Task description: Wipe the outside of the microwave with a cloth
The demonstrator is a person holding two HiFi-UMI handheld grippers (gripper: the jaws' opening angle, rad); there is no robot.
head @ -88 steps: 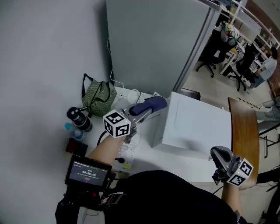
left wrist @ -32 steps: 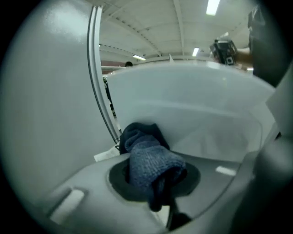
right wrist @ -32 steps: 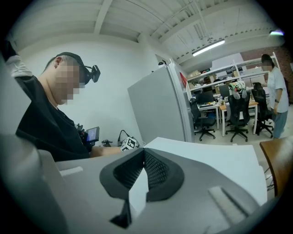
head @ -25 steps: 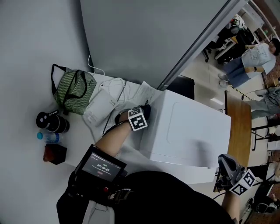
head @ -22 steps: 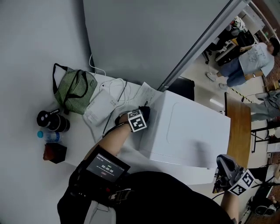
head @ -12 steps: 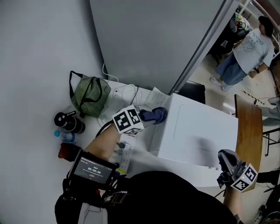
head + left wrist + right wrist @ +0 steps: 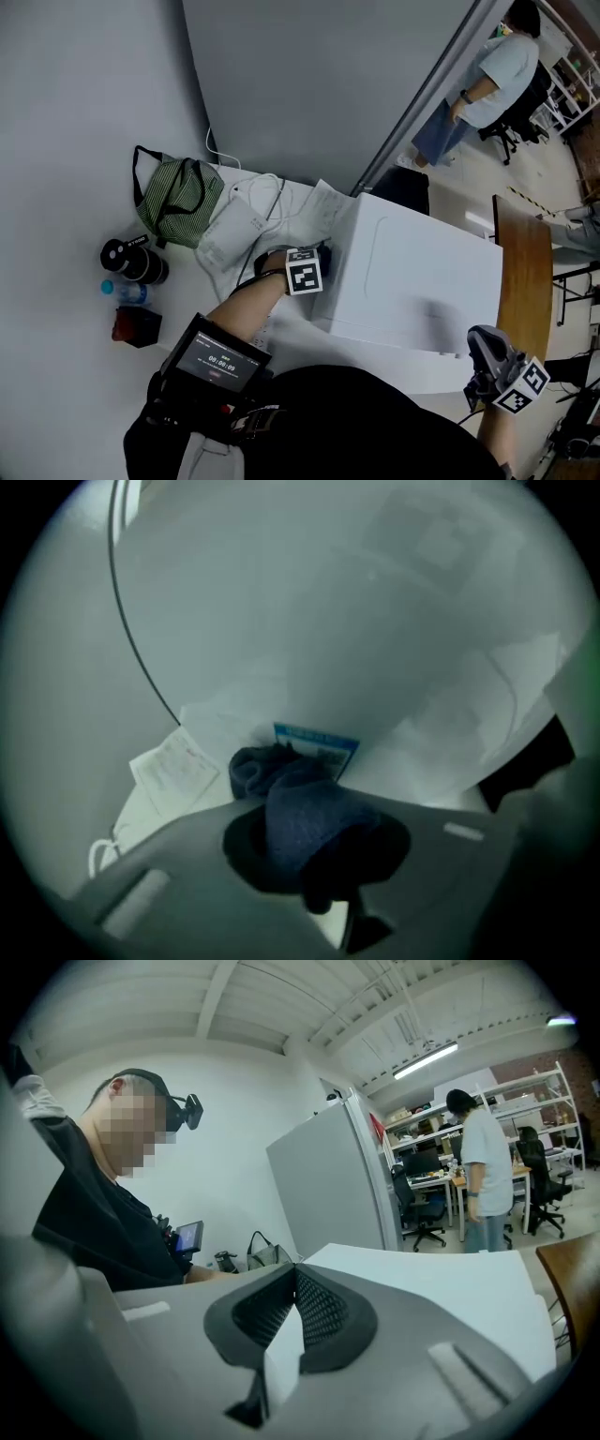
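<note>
At microwave [image 7: 422, 272] left side, left gripper [image 7: 321, 255] jaws clamp cloth [image 7: 314, 813], seemingly touching it; right gripper [image 7: 480, 349] jaws closed.

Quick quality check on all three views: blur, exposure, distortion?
Head view: sharp, evenly lit, soft shadow on the microwave top. Left gripper view: dim, greenish, soft focus, dark vignette; cloth in shadow. Right gripper view: bright, strong fisheye curving, mosaic patch at upper left.
</note>
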